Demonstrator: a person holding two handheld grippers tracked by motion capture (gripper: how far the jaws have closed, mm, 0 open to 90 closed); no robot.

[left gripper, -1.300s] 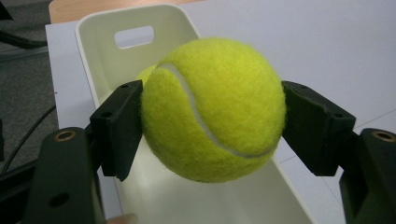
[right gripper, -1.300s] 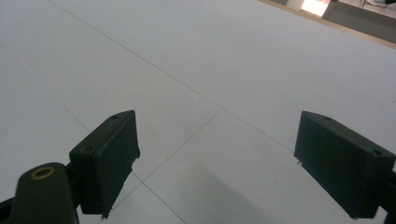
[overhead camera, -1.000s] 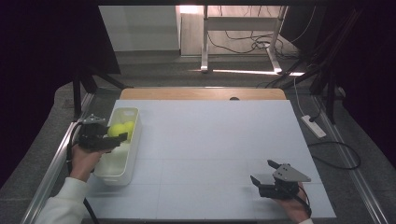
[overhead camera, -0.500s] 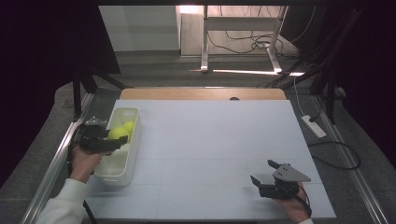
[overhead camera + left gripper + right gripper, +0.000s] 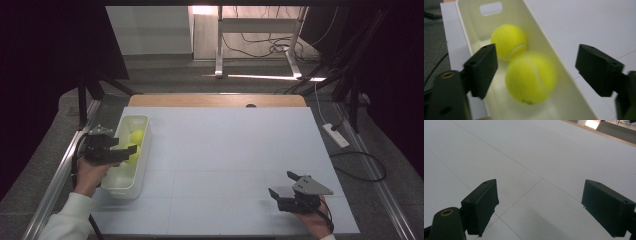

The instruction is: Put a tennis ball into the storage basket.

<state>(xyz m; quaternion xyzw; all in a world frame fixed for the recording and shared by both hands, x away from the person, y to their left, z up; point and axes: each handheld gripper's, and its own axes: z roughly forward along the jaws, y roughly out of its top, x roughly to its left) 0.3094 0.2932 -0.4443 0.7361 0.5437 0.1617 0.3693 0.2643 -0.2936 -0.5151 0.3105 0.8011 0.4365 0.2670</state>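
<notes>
- Over the white bin point(image 5: 124, 184), left gripper point(image 5: 536, 75) now gapes; its blurred tennis ball point(image 5: 531, 78) has just dropped beside another point(image 5: 508, 41).
- Right gripper point(image 5: 544, 207) idles, jaws apart.

The high view looked forward and down from above the person's side onto the whole pale grey table point(image 5: 225, 150). The left gripper view sat close over the cream plastic tub point(image 5: 534, 32), which also appeared at the table's left edge point(image 5: 142, 150) in the high view. The right gripper view faced low across bare tabletop point(image 5: 549, 157) toward the far wooden edge.
</notes>
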